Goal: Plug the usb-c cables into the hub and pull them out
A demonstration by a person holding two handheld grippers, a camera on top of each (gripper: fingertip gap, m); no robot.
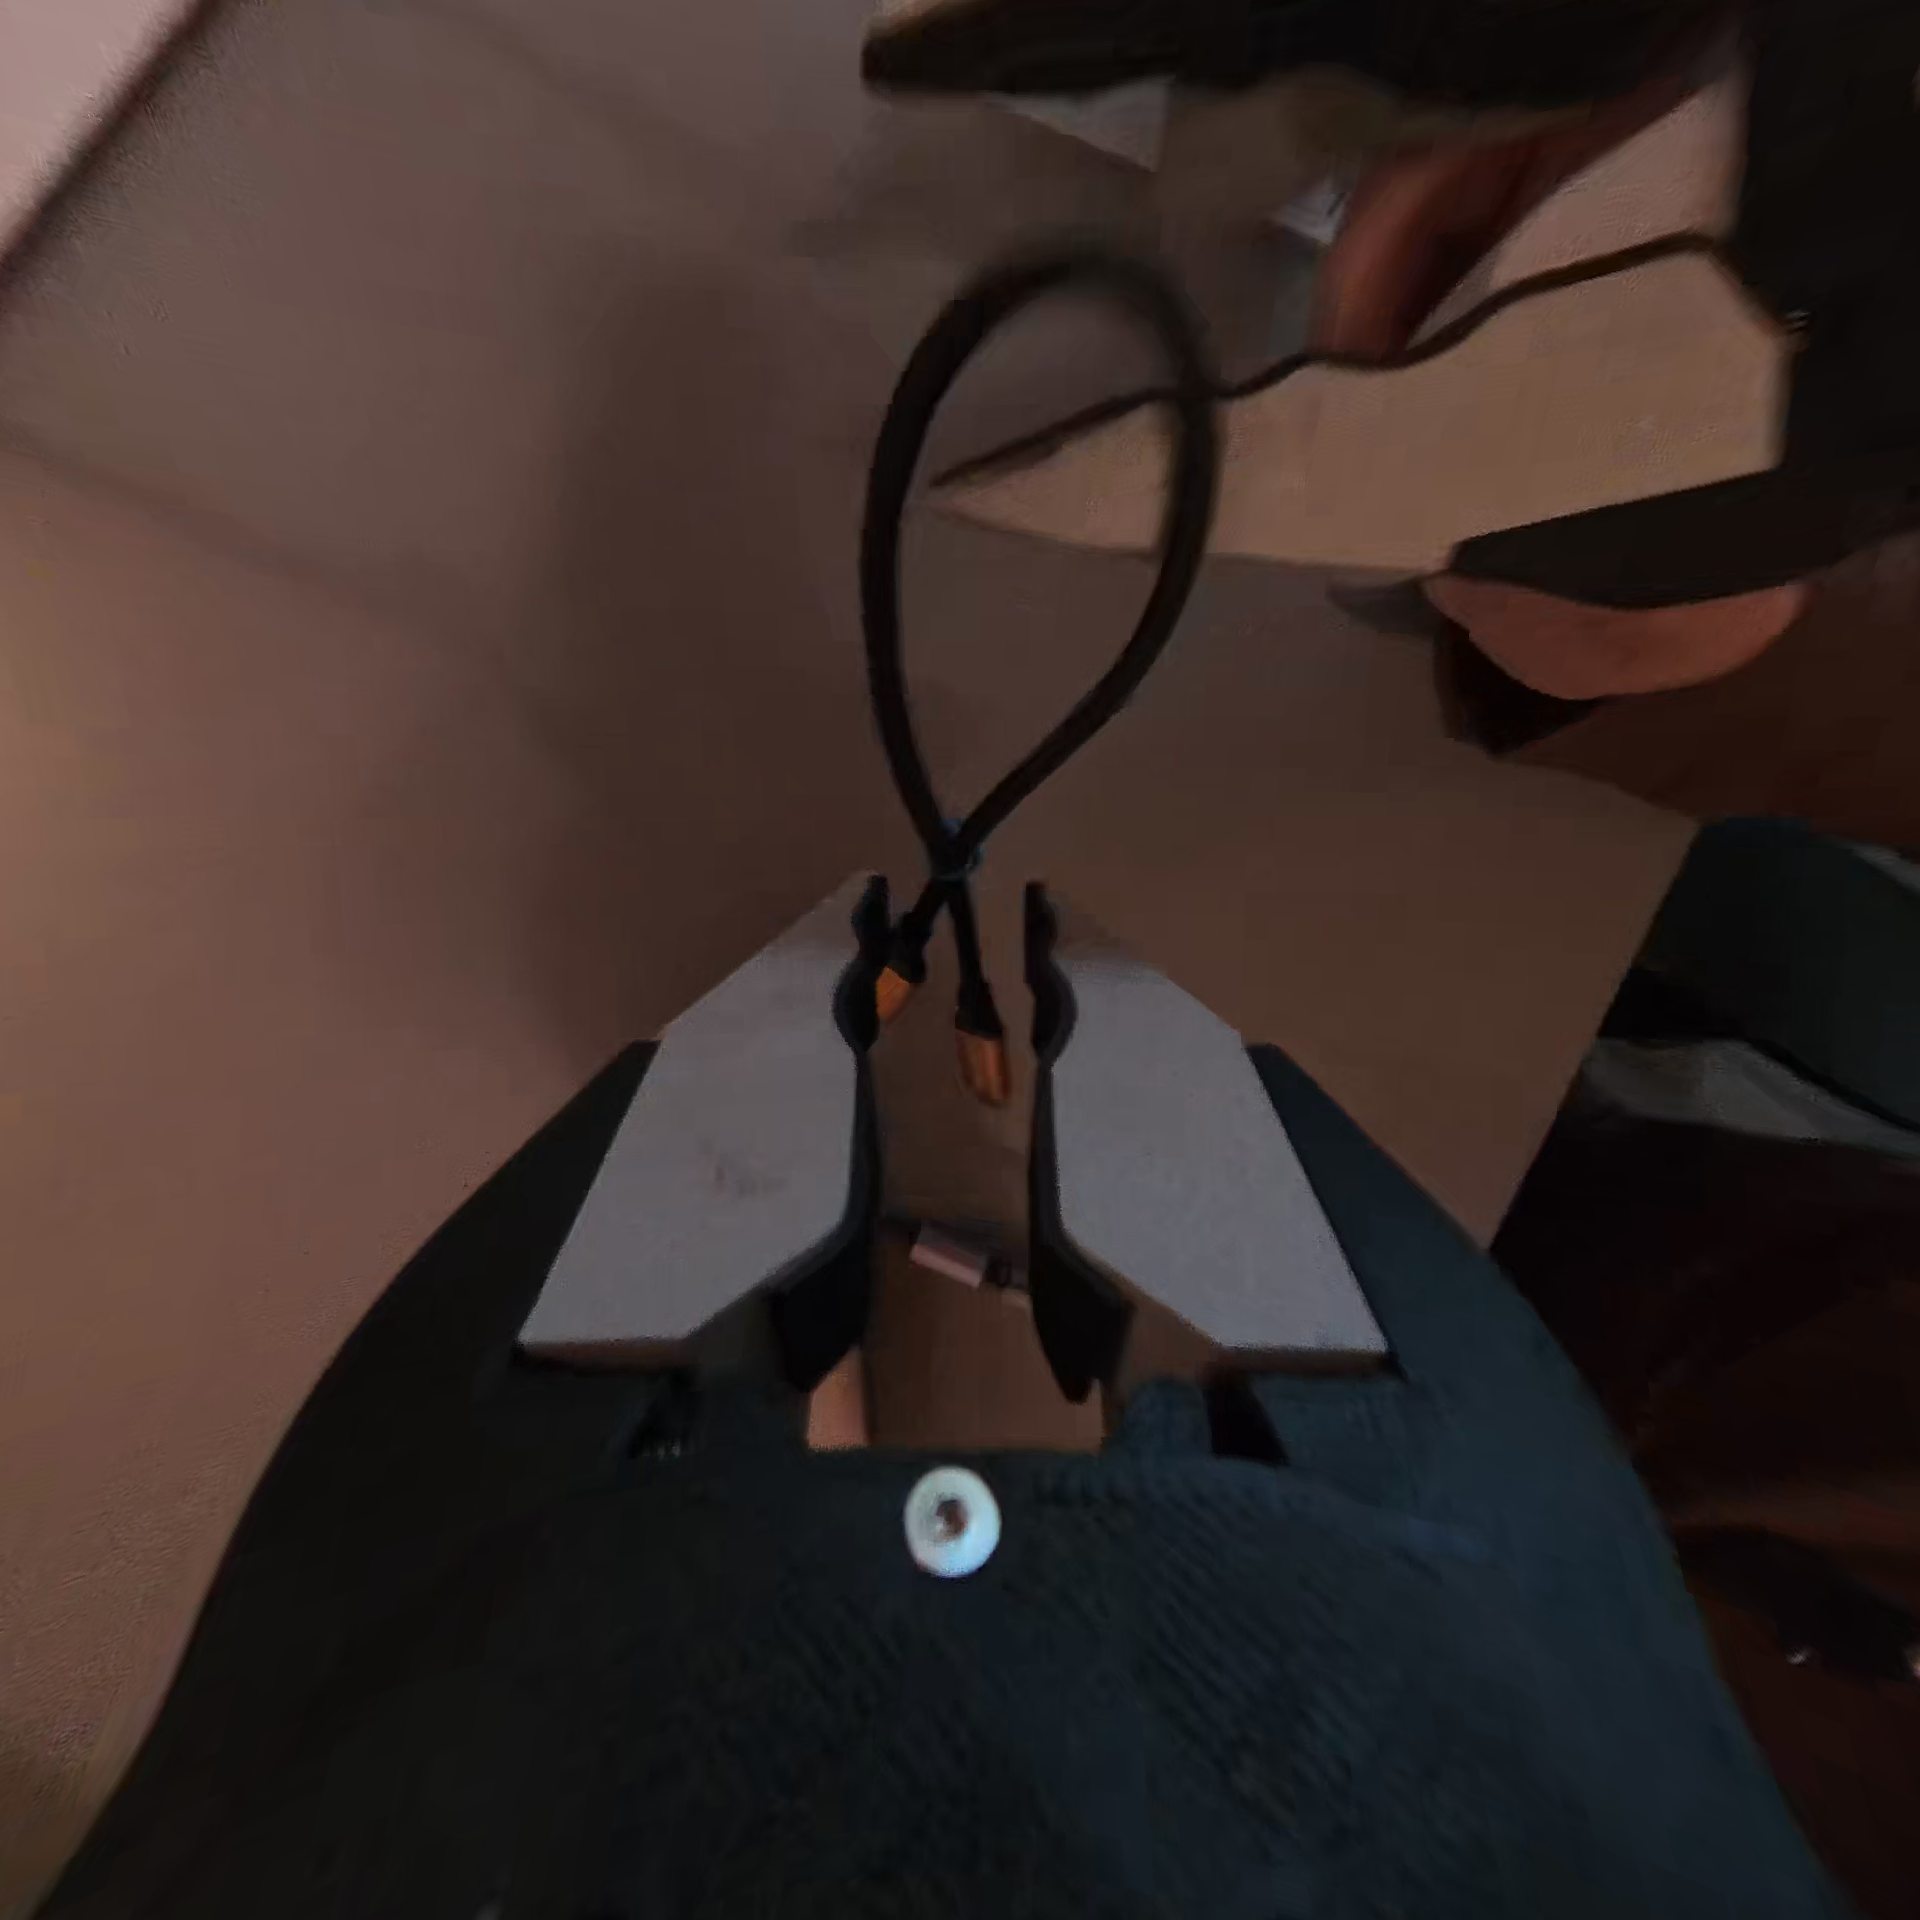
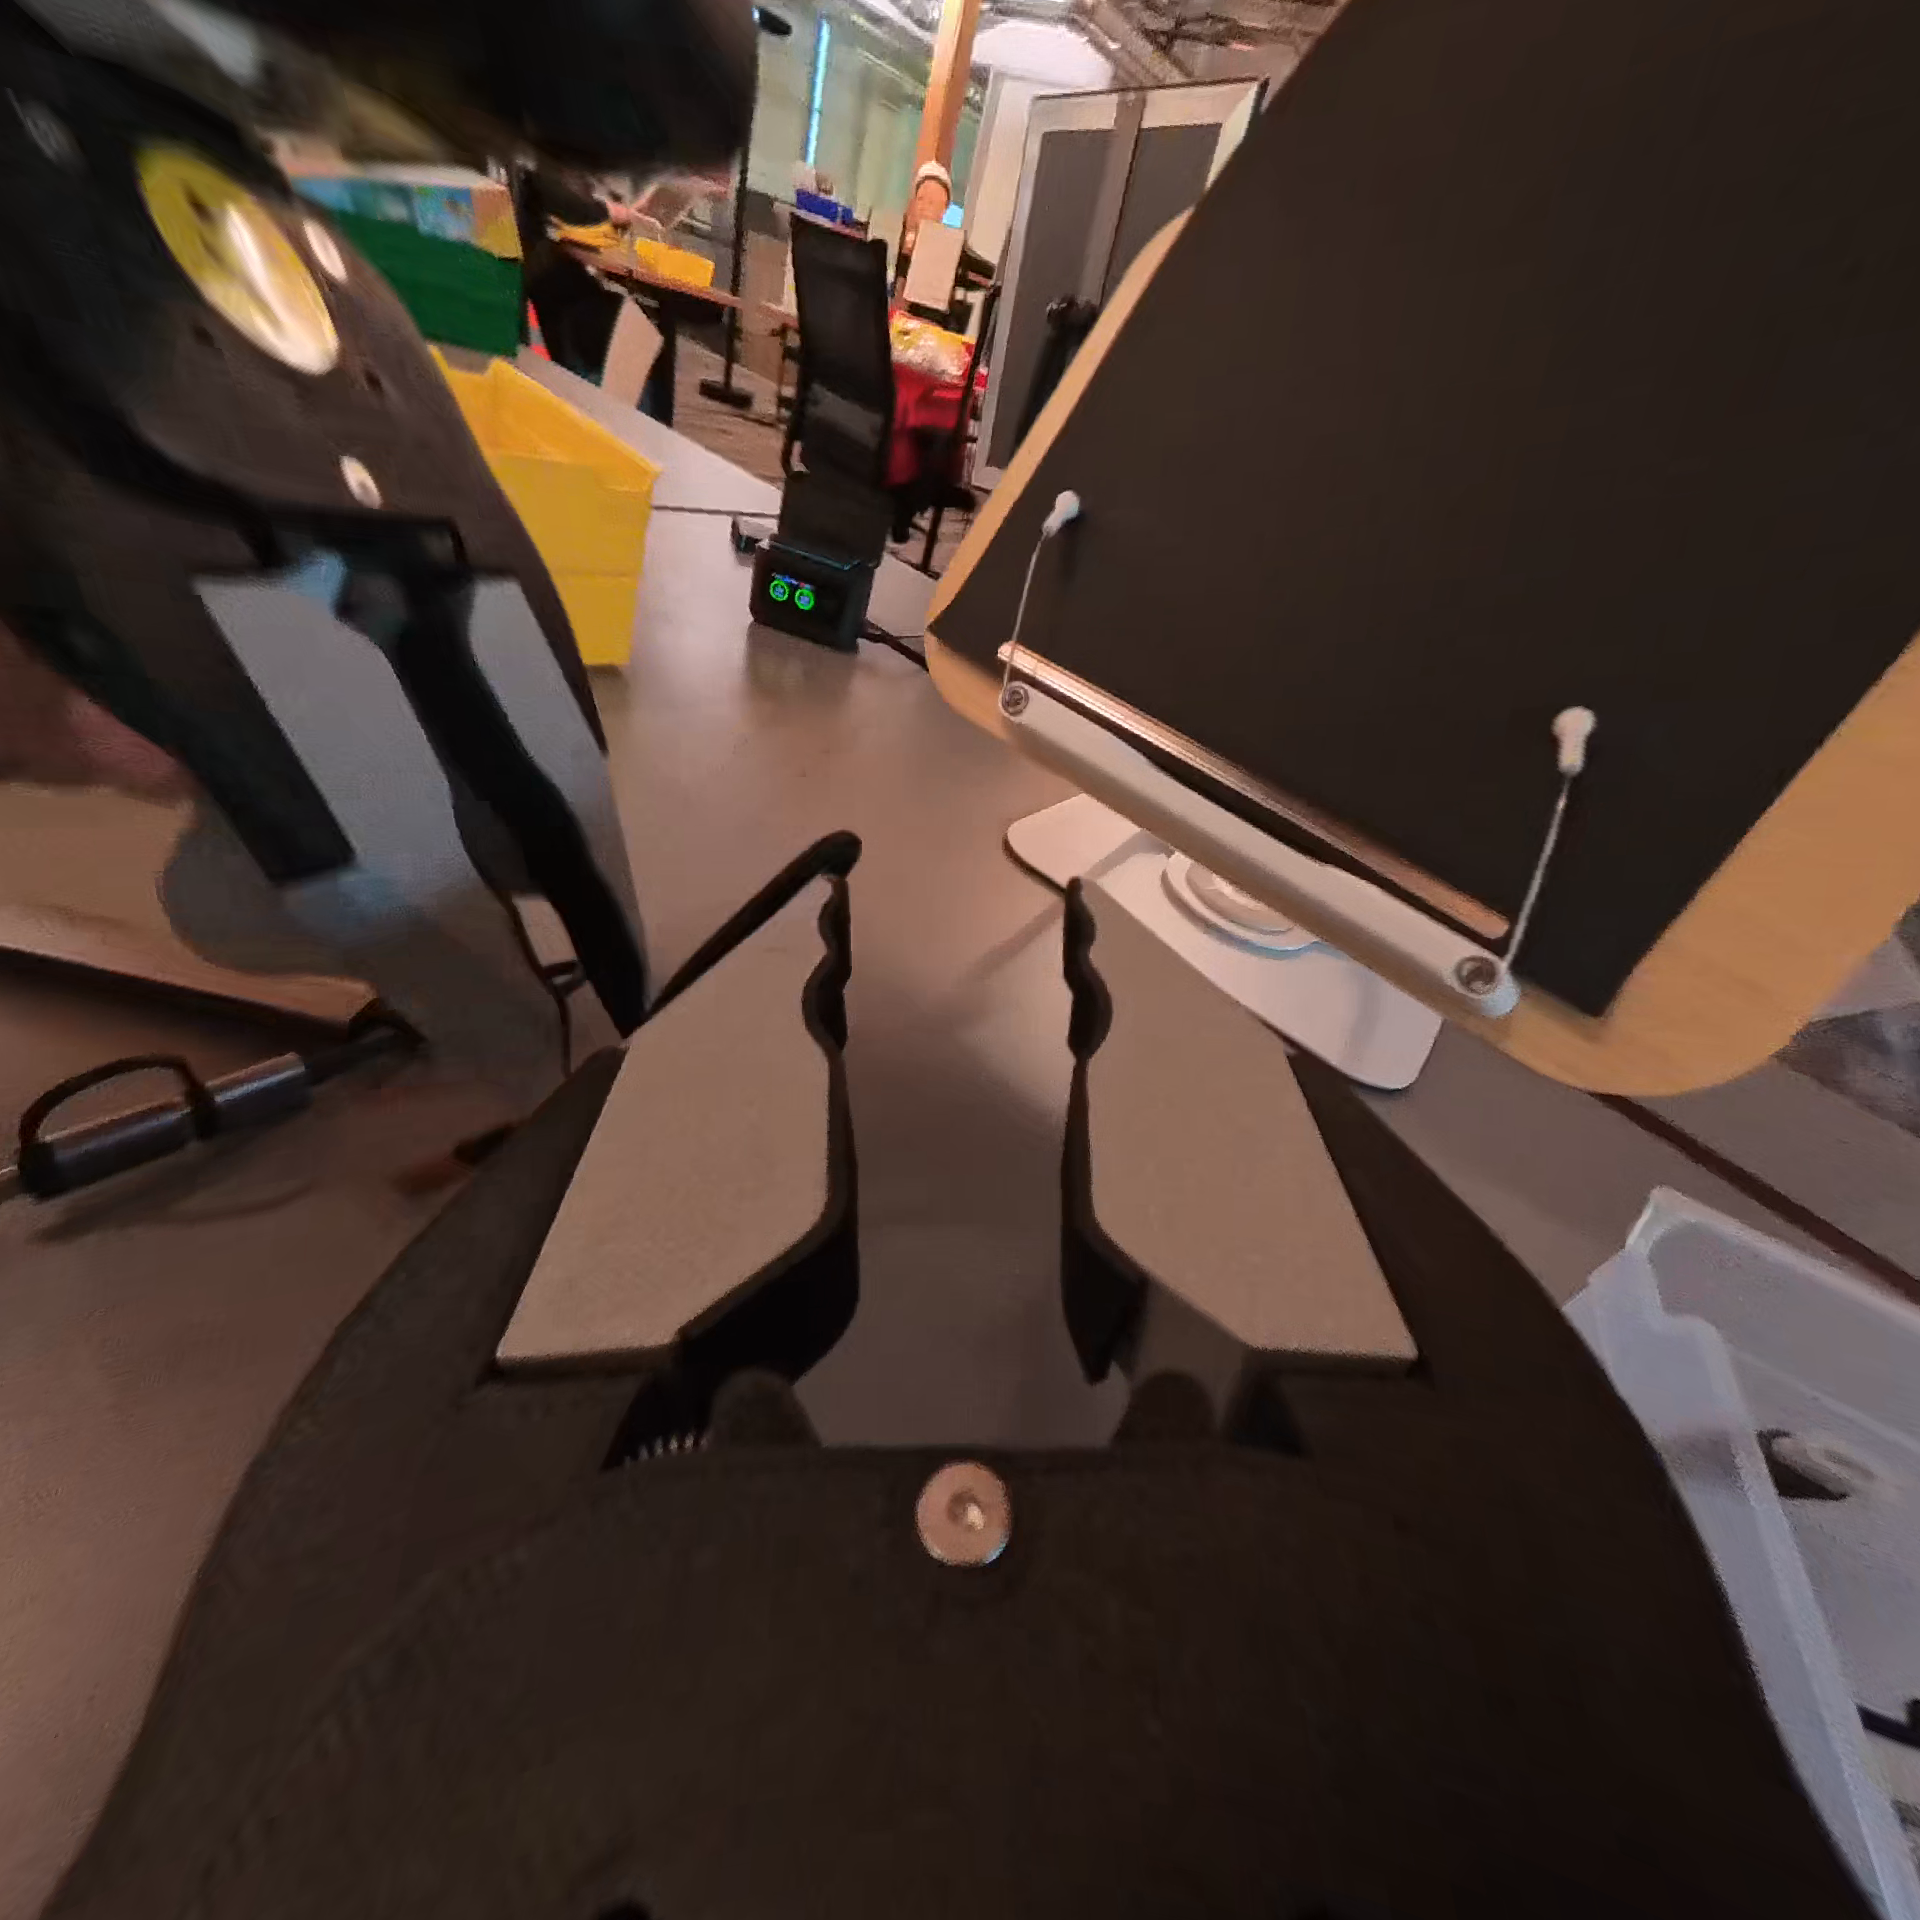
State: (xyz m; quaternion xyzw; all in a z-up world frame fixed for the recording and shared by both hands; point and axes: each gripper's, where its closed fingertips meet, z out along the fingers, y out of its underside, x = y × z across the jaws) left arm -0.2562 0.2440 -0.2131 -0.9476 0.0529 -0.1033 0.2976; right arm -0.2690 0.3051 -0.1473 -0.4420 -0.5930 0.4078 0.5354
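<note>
In the left wrist view my left gripper is open over the tan table. A black cable bent into a loop lies ahead of it. The cable's two orange-tipped plugs lie between the fingers, one close to the left finger, and neither is clamped. A small silver plug shows deeper between the fingers. My right gripper is open and empty above the grey table. A dark bar-shaped hub with a short black loop lies at its lower left. The left gripper shows blurred above the hub.
A black board with a wooden rim on a white stand looms close on the right. A yellow bin and a small black device with green lights stand farther back. A white tray is at the lower right. A hand holds the right gripper. Left tips to right tips: about 9 centimetres. The dark bar-shaped hub is about 10 centimetres from my left fingertips.
</note>
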